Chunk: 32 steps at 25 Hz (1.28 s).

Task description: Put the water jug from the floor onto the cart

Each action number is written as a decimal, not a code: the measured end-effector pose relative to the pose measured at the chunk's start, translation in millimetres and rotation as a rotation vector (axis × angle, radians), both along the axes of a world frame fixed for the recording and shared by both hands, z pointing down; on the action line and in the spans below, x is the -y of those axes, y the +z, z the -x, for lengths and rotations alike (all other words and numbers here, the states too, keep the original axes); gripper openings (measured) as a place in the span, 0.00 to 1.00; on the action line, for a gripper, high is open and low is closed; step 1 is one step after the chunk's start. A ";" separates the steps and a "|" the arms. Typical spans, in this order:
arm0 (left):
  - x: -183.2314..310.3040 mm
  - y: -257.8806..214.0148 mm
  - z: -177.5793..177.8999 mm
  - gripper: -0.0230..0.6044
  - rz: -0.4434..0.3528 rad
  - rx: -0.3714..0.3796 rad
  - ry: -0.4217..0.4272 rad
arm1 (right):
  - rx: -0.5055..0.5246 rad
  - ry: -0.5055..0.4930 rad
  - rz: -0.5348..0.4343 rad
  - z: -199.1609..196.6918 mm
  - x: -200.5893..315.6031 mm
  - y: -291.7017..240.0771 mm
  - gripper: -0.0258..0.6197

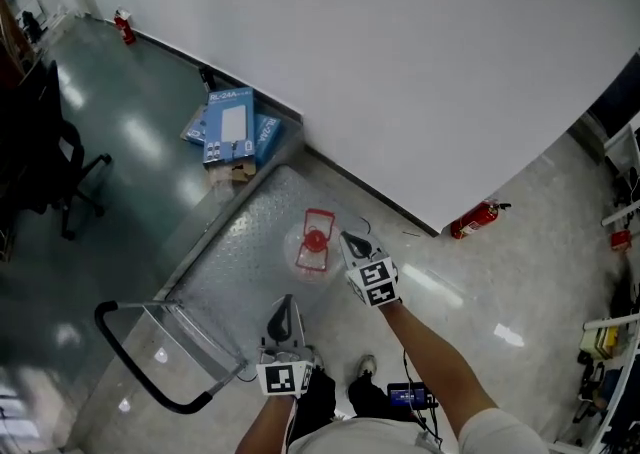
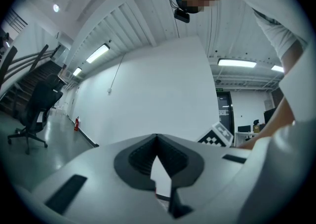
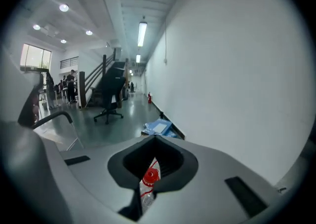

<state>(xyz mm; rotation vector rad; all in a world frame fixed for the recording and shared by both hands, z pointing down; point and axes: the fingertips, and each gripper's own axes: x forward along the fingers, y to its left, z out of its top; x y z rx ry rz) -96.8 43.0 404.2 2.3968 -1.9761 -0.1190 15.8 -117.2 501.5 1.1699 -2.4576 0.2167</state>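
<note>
A clear water jug [image 1: 313,245] with a red cap and a red handle stands upright on the grey metal deck of the cart [image 1: 240,262]. My right gripper [image 1: 346,238] hovers just to the right of the jug, jaws shut with nothing between them. In the right gripper view the jug's red cap [image 3: 149,175] shows below and beyond the closed jaws of the right gripper [image 3: 155,138]. My left gripper [image 1: 285,304] is over the cart's near edge, pointing level. In its own view the left gripper [image 2: 157,137] has its jaws together, and only the white wall shows past them.
The cart's black push handle [image 1: 130,362] curves at the lower left. Blue boxes [image 1: 232,127] lie against the white wall [image 1: 400,62] beyond the cart. A red fire extinguisher [image 1: 475,219] lies by the wall on the right. An office chair [image 1: 55,162] stands at the left, and shelving [image 1: 620,232] at the right.
</note>
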 end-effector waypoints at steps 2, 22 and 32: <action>-6.5 -12.0 -5.1 0.04 -0.012 0.006 -0.004 | 0.064 0.033 -0.053 -13.6 -21.2 -33.0 0.06; -78.5 -59.1 -40.3 0.04 -0.045 0.014 -0.042 | 0.281 0.105 -0.305 -91.3 -215.0 -140.6 0.06; -85.9 -61.9 -46.8 0.04 -0.053 0.019 -0.038 | 0.304 0.092 -0.315 -89.2 -226.7 -148.0 0.06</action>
